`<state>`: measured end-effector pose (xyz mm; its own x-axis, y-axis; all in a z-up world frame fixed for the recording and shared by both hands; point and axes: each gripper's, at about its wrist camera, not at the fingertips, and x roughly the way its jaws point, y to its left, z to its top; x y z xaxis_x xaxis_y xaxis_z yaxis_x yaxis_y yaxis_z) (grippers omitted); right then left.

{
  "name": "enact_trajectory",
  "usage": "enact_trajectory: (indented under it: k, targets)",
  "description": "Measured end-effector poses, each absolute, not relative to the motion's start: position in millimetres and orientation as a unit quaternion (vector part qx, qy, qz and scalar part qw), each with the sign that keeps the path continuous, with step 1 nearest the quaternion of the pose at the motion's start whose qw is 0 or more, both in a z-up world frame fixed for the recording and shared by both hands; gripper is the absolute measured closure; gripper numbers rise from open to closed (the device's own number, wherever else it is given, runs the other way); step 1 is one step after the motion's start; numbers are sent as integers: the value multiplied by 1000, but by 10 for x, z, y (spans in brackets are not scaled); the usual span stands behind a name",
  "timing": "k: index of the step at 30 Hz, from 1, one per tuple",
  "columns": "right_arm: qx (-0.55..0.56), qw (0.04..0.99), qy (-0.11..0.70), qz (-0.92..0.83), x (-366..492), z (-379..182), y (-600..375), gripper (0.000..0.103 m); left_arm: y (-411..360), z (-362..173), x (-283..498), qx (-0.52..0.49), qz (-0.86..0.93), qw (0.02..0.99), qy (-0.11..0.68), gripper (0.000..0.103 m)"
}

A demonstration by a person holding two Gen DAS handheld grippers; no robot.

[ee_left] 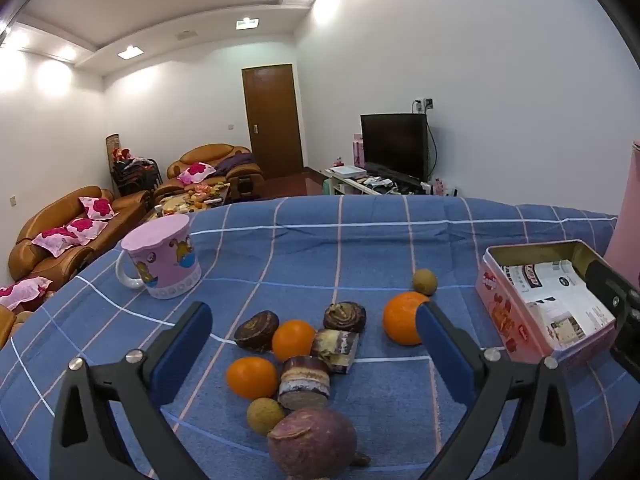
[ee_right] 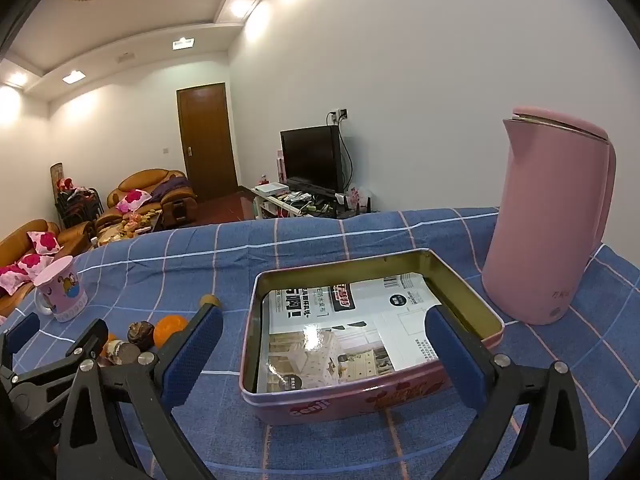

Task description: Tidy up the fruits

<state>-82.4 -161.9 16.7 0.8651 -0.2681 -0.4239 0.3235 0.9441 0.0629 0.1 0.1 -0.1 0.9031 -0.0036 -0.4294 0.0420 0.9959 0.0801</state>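
Observation:
In the left wrist view, my left gripper (ee_left: 314, 320) is open and empty above a pile on the blue checked cloth: three oranges (ee_left: 404, 318) (ee_left: 293, 339) (ee_left: 252, 377), two small tan longans (ee_left: 425, 281) (ee_left: 265, 416), a purple passion fruit (ee_left: 312, 442) and several dark pastries (ee_left: 256, 330). The pink tin (ee_left: 500, 316) lined with printed paper stands to the right. In the right wrist view, my right gripper (ee_right: 324, 330) is open and empty, straddling the tin (ee_right: 360, 400). The fruit pile (ee_right: 170, 330) lies left of it, partly hidden by the left gripper (ee_right: 60, 340).
A pink cartoon mug (ee_left: 164, 258) stands at the back left of the table, also in the right wrist view (ee_right: 62, 294). A tall pink kettle (ee_right: 548, 216) stands right of the tin. The table's far edge (ee_left: 340, 198) drops to a living room.

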Motion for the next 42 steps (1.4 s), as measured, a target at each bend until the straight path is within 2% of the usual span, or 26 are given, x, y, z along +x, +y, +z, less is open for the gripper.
enact_trajectory:
  k: [42]
  targets:
    - [60, 965, 202, -157, -842, 177, -1604, 1, -33, -4, -46, 48, -30, 973, 224, 0]
